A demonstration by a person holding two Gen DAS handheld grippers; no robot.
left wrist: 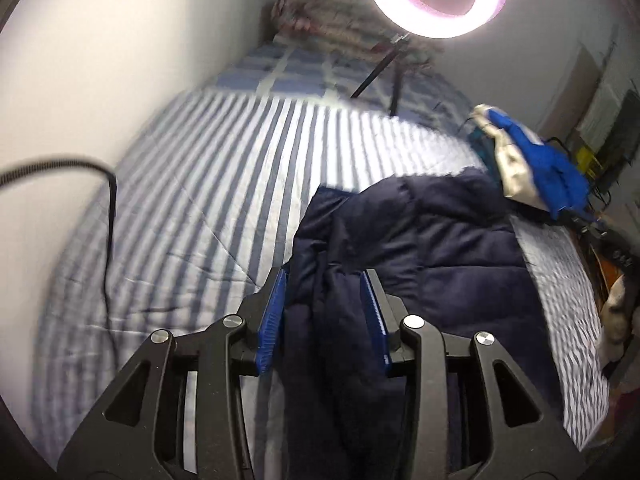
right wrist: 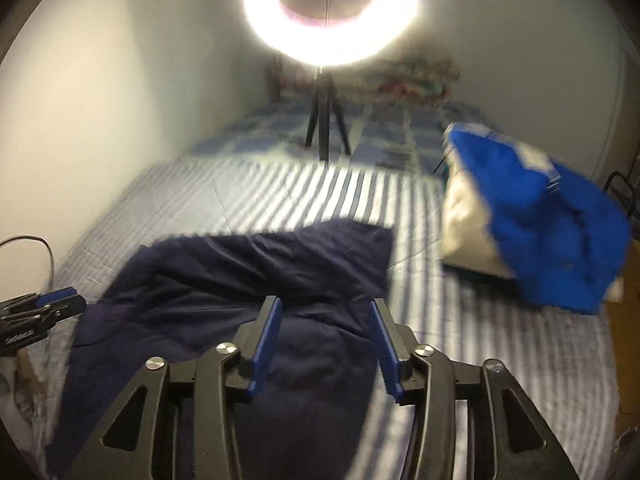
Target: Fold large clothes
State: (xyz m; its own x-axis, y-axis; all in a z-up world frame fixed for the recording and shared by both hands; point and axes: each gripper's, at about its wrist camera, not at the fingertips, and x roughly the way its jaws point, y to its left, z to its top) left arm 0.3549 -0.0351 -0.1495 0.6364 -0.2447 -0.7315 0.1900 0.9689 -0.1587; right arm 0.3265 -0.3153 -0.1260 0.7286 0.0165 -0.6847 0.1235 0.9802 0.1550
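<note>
Bed: striped blue and white cover (right wrist: 304, 188) spread flat, with a white wall beside it.
Light: a bright ring lamp (right wrist: 330, 12) on a little black stand (right wrist: 326, 128) at the far end of the bed.
Dark blue coat (right wrist: 248, 280): puffy, lying crumpled on the bed near its close end.
Bright blue pile (right wrist: 536, 236): more clothes, blue and cream, heaped on the right side of the bed, apart from the coat.
Left gripper (left wrist: 326, 280): partly closed, with a thick fold of the dark coat squeezed between its blue pads.
Right gripper (right wrist: 324, 308): about half open, hanging over the coat; its pads are not pinching the cloth.
Cable (left wrist: 108, 216): a black wire lying by the wall.
</note>
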